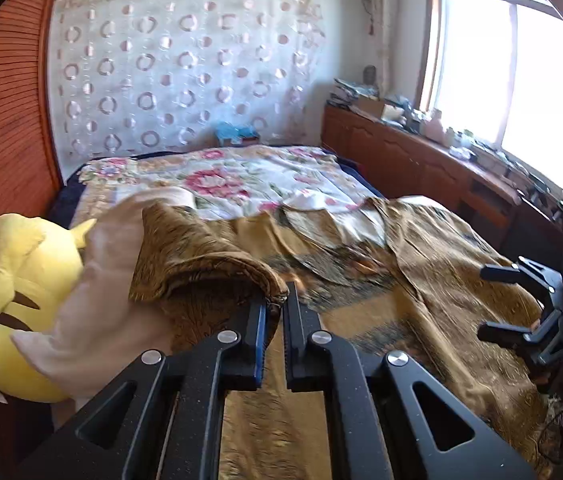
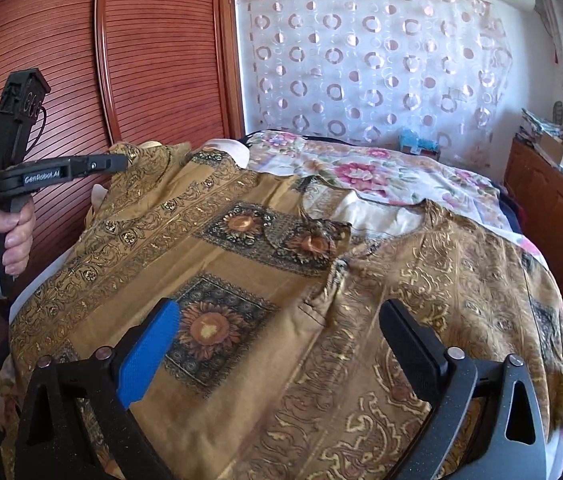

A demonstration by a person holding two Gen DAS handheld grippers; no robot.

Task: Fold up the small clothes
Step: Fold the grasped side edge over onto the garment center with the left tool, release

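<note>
The left gripper is pressed together on a folded edge of the brown-gold patterned garment; the cloth sits between its two fingers and rises from them in a curved fold toward the left. In the right wrist view this same left gripper is seen from the side, high at the left edge of the garment, and the person's left hand grips its handle. The pale inner side of the lifted cloth shows next to the fold.

The right gripper is spread wide, with one blue pad on the left finger and a black finger on the right. It hovers above the lower middle of the garment, over a sunflower print, and I cannot tell if it touches the cloth. In the left wrist view the right gripper appears at the right side, also spread, beside the right edge of the garment.

The garment lies spread across the near part of the bed, on top of a floral bedspread. A yellow plush toy lies at the left side of the bed, just beside the lifted cloth. Behind the bed hangs a sheer curtain with circles. A red-brown slatted wardrobe stands at the left, and a wooden cabinet with many small things runs under the window at the right.
</note>
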